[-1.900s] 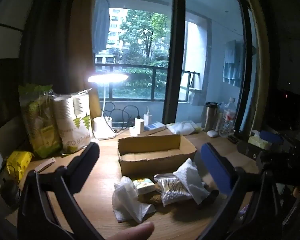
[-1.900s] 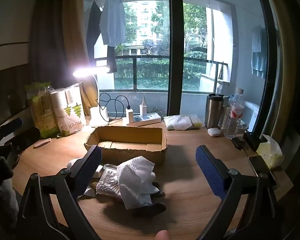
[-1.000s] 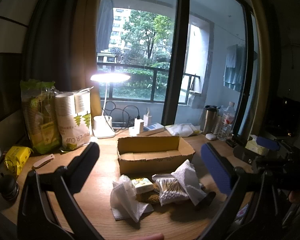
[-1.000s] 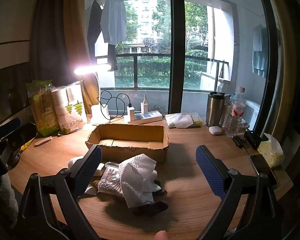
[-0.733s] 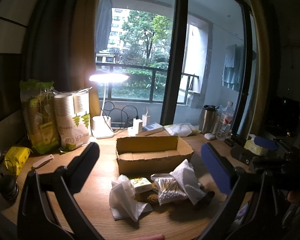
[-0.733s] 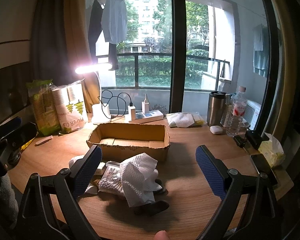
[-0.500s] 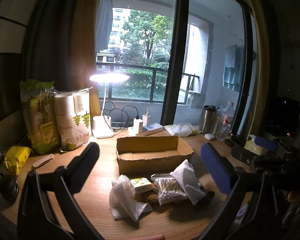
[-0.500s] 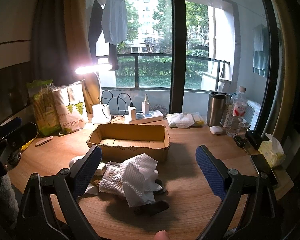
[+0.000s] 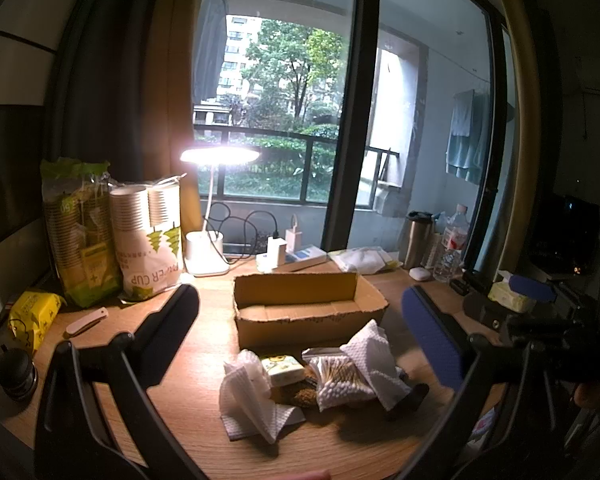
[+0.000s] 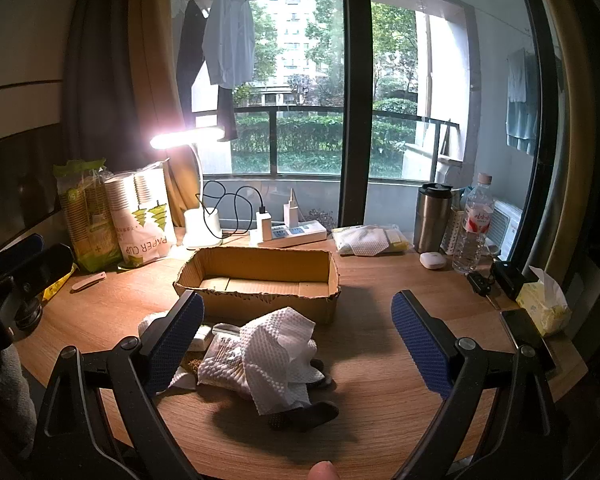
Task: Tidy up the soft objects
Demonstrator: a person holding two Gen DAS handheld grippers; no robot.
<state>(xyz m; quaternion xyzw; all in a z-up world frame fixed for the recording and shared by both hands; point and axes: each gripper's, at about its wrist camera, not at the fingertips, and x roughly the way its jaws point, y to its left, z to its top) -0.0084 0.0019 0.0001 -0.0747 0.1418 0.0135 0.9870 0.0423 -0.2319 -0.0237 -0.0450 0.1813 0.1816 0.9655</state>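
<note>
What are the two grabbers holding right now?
Nothing. The left gripper and right gripper are both open and empty, above the paper towels.

Pile of soft items lies before cardboard box on table.

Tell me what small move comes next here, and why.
Probably lower the open right gripper onto the white paper towel topping the pile: it lies between the fingers, and the cardboard box just behind sits empty. Both grippers are open and hold nothing.
</note>
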